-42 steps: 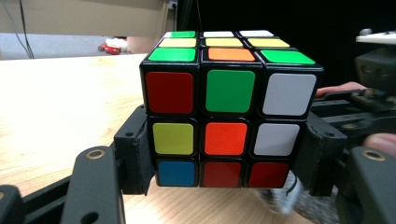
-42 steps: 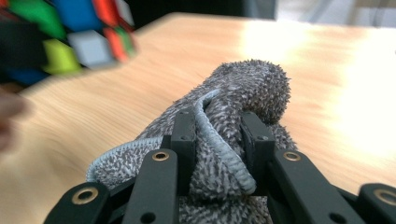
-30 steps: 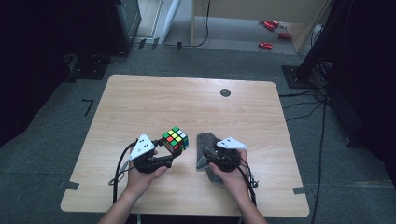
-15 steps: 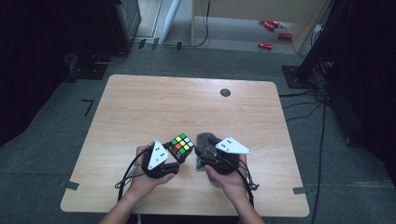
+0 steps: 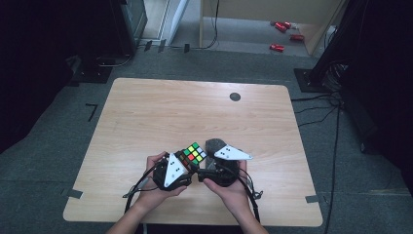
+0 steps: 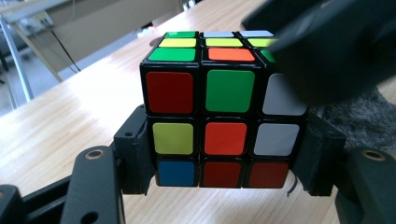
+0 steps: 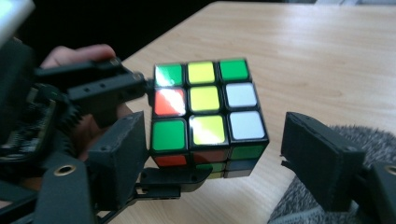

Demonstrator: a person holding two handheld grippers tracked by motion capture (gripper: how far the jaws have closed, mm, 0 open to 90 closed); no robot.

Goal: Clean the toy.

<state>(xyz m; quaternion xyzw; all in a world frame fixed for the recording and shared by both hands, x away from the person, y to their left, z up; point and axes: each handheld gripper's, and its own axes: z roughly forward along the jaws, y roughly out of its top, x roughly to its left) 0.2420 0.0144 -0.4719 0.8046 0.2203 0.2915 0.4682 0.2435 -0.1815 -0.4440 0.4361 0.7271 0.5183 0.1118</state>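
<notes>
A scrambled Rubik's cube is held just above the wooden table near its front edge. My left gripper is shut on it. In the left gripper view the two black pads press the cube on its lower layers. My right gripper comes in from the right. Its jaws have just been opening. In the right gripper view the cube sits between them: the left pad is close beside it and the right pad stands clear. A grey furry patch lies by the right gripper.
A small black round disc sits in the table top at the far right. Cables trail from both grippers over the front edge. Red objects lie on the floor beyond the table.
My left gripper has carried the cube to the right, up to the right gripper. The right gripper has risen a little and its jaws now stand around the cube.
</notes>
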